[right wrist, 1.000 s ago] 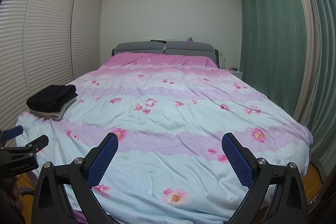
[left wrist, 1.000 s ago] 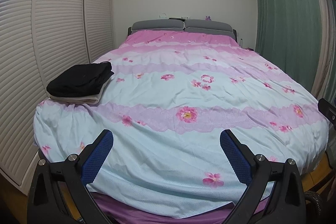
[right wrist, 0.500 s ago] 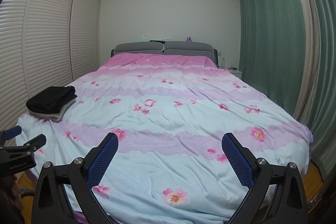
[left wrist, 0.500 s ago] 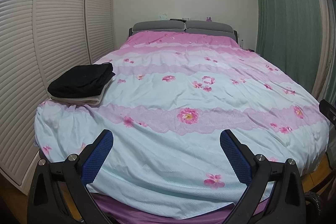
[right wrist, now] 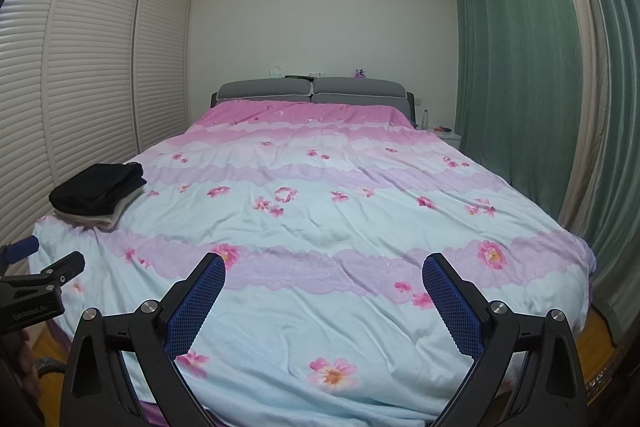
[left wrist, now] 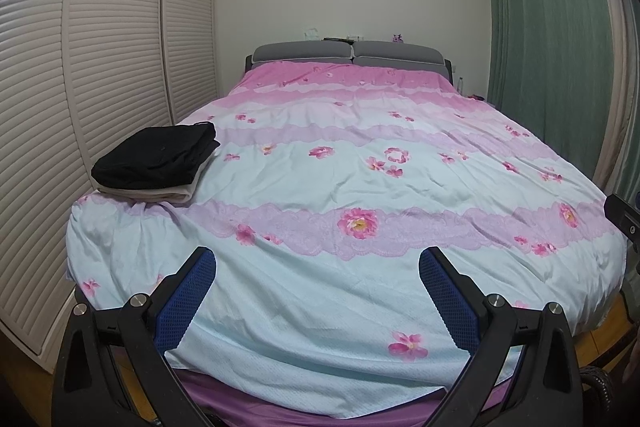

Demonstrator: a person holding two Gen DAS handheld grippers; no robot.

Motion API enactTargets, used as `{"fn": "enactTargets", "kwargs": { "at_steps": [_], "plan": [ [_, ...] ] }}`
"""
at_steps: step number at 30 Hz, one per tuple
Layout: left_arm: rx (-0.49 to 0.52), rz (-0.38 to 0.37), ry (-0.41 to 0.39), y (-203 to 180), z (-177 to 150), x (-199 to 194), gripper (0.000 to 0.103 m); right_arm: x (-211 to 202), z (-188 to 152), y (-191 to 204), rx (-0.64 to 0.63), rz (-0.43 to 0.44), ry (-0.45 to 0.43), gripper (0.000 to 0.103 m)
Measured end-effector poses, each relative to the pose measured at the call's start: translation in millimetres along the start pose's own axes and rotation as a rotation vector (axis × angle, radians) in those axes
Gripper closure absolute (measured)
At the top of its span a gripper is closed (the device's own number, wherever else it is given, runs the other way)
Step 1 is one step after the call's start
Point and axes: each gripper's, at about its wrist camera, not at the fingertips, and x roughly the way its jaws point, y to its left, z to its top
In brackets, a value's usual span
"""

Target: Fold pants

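Black folded pants (left wrist: 154, 157) sat on top of a beige folded garment (left wrist: 160, 193), stacked at the left edge of the bed's floral duvet (left wrist: 360, 187), close to the louvered wardrobe doors (left wrist: 100, 67). The right wrist view also caught a nightstand (right wrist: 446, 135) with a bottle beside the green curtain (right wrist: 520, 87), plus the left gripper itself low on the left; the left view didn't show those. The stack's long axis ran roughly toward the headboard (left wrist: 348, 53), slightly angled. It lay ahead and to the left of the left gripper (left wrist: 316, 263), well apart, and further left of the right gripper (right wrist: 323, 267). Both sets of jaws were spread wide, holding nothing.
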Motion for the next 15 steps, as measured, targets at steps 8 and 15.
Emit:
{"fn": "enactTargets", "kwargs": {
  "at_steps": [8,15],
  "plan": [
    [0.002,-0.003,0.002,-0.3,0.4,-0.5,0.000,0.4,0.2,-1.2,0.001,-0.001,-0.001,0.003],
    [0.009,-0.008,-0.001,-2.6,2.3,-2.4,0.000,0.5,0.1,-1.8,0.003,-0.002,-0.002,0.003]
  ]
}}
